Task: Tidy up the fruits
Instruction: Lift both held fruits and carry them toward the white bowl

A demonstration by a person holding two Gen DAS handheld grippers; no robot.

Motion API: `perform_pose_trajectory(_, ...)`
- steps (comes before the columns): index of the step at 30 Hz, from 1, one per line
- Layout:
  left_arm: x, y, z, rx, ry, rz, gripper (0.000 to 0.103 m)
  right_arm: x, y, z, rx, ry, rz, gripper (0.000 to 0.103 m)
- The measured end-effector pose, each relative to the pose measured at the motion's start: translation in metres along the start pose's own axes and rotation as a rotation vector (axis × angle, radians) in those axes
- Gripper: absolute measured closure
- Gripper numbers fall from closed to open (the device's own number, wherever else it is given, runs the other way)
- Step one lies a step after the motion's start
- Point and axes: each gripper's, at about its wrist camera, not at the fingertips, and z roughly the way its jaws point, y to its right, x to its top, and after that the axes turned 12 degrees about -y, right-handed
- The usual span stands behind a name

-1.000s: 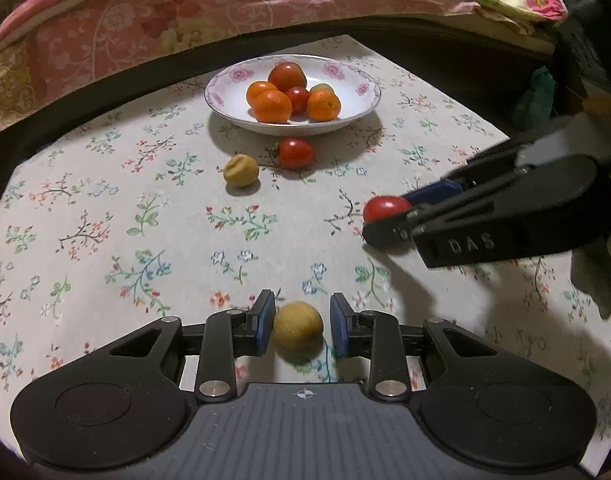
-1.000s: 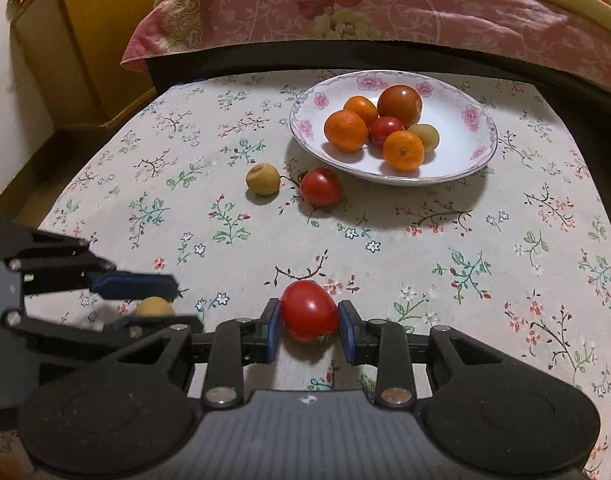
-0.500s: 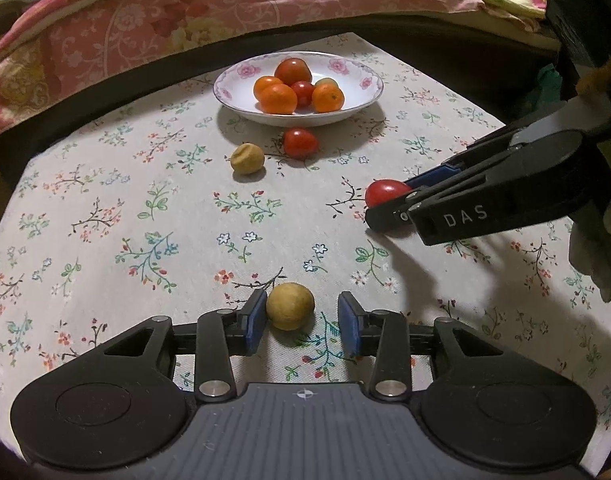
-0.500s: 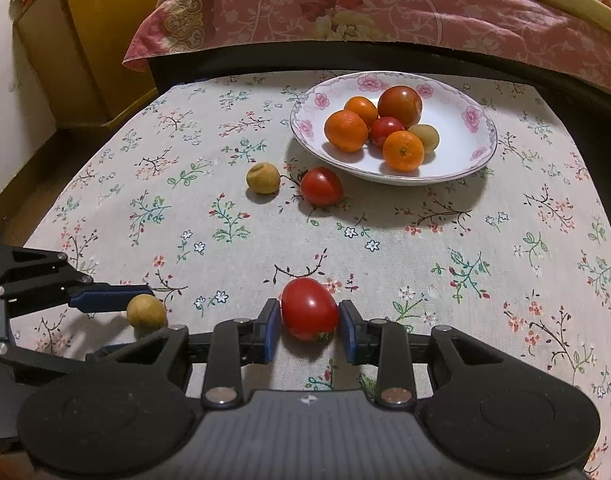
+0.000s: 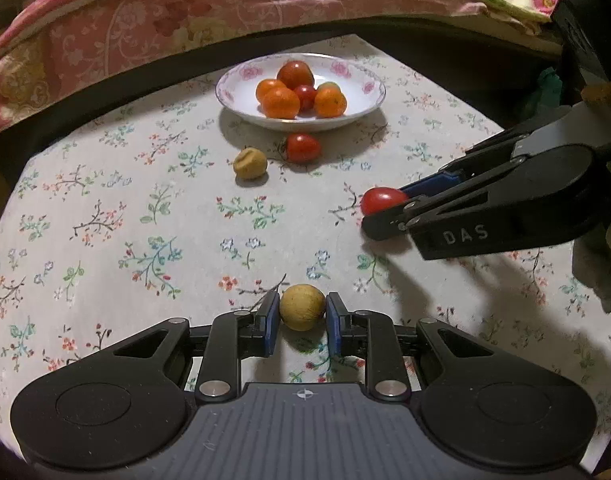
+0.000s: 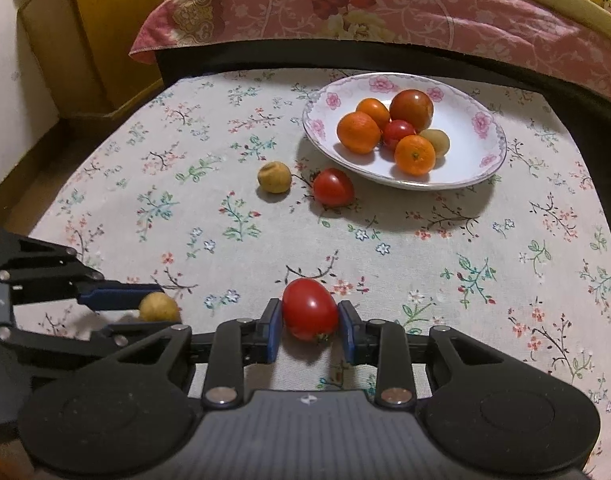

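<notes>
On the flowered tablecloth, a small yellow fruit (image 5: pixel 301 306) sits between the blue pads of my left gripper (image 5: pixel 301 312). The jaws are closing, and both pads press its sides. My right gripper (image 6: pixel 310 316) is shut on a red tomato (image 6: pixel 309 309) resting on the cloth. Each gripper shows in the other's view: the right gripper (image 5: pixel 385 210) with its tomato (image 5: pixel 379 199), the left gripper (image 6: pixel 163 310) with its fruit (image 6: pixel 158 307). Farther back, a white flowered bowl (image 5: pixel 365 109) (image 6: pixel 485 172) holds several oranges, tomatoes and a greenish fruit.
A loose tomato (image 5: pixel 302 147) (image 6: pixel 332 187) and a wrinkled yellow fruit (image 5: pixel 249 164) (image 6: pixel 274 177) lie just in front of the bowl. A bed with pink floral bedding (image 6: pixel 385 4) runs behind the table. A wooden cabinet (image 6: pixel 85 40) stands at the far left.
My left gripper's jaws widened around the yellow fruit half a second ago and have now closed onto it. The right gripper has kept its hold on the tomato without moving.
</notes>
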Motion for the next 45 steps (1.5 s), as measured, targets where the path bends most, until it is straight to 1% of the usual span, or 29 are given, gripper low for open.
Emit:
perform_pose_trajectory(6,0.017,-0.006,-0.005,-0.007,0.045,-0.040,0.071,0.006,0.001,-0.007,0.008,0.032,0.021,0.074)
perform_pose_trajectory(13,0.038,-0.004,-0.007,-0.008,0.097,-0.050,0.071,0.014,0.008,-0.017,0.013,0.071,0.058,0.074)
perform_pose_trajectory(24,0.061,-0.008,-0.006,-0.009,0.141,-0.070,0.071,0.020,0.023,-0.025,0.001,0.110,0.103,0.074)
perform_pose_trajectory(36,0.081,-0.008,-0.006,-0.012,0.174,-0.057,0.072,0.029,0.032,-0.028,-0.009,0.136,0.132,0.073)
perform_pose_trajectory(45,0.114,-0.007,0.000,-0.012,0.217,-0.026,0.072,0.053,0.056,-0.032,-0.023,0.185,0.193,0.073)
